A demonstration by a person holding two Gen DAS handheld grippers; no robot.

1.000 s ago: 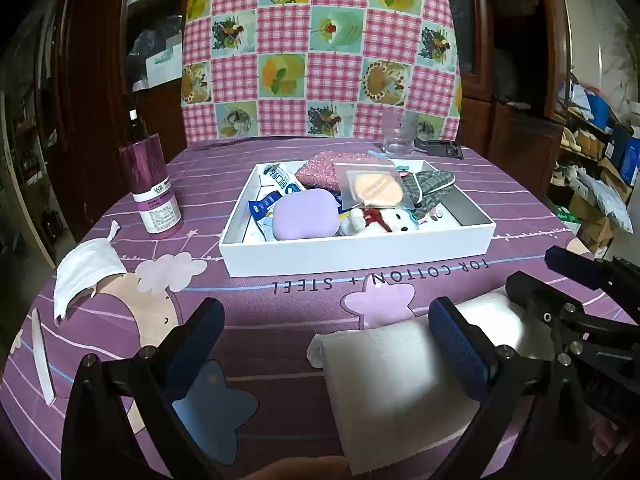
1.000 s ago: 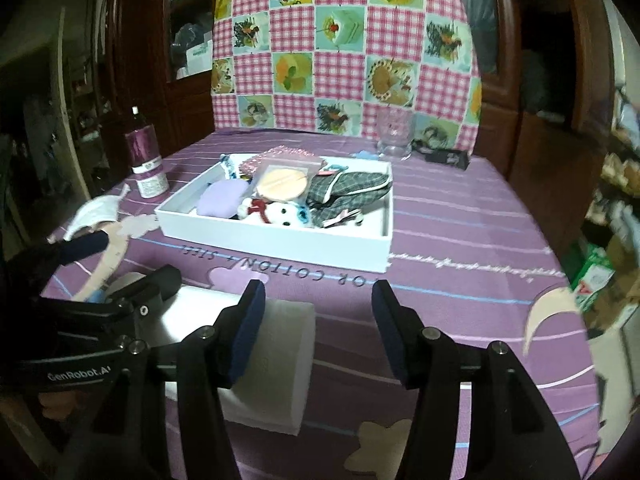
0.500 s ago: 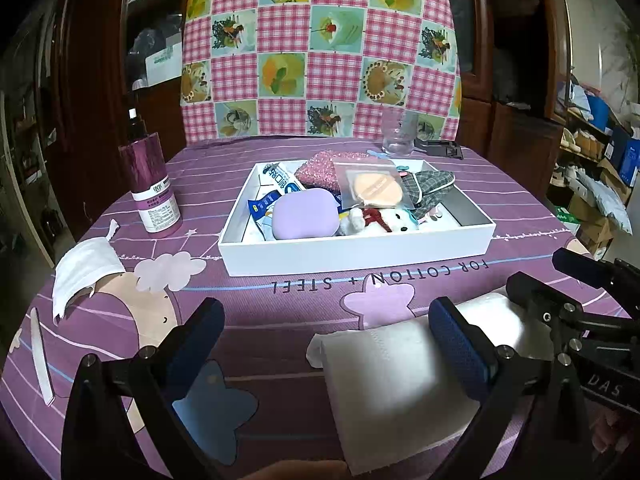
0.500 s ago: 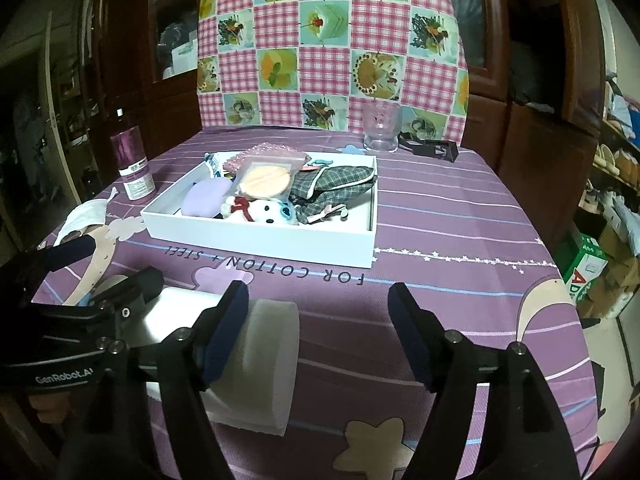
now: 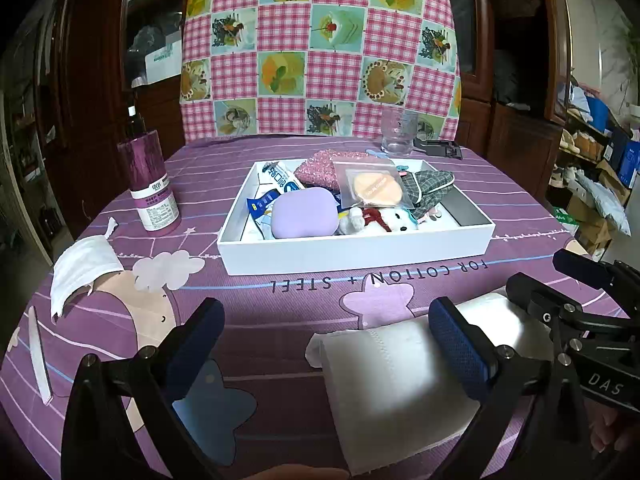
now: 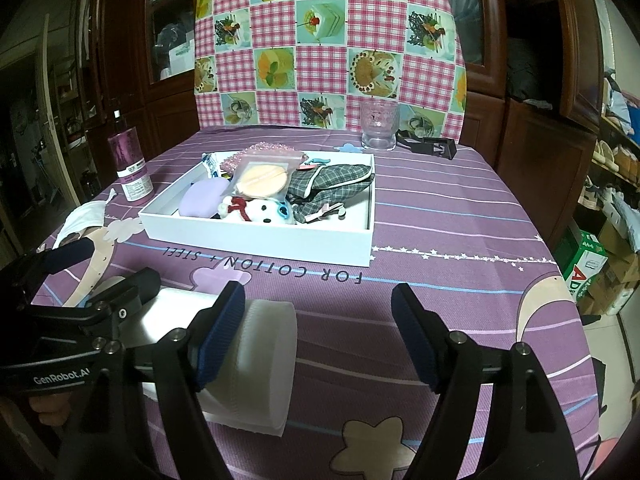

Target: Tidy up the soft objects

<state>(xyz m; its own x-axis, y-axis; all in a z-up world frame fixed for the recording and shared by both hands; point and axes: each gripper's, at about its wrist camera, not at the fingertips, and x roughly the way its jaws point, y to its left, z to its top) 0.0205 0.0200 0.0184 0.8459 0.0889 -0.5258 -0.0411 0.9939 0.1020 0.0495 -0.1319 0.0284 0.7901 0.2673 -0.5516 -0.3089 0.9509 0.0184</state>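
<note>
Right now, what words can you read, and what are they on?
"FOR COTTON + STEEL": tablecloth, upside down from here.
"GenRobot.AI": left gripper, seen in the right wrist view.
"DAS": right gripper, rest cut off.
"3": checked cloth, mirrored.
Bottle label, tray packets, green carton: too blurred.

Dim indoor light leaves the cabinets dark, while the folded white cloth glares. Fisheye curvature bends the edges; black vignette fills the corners
</note>
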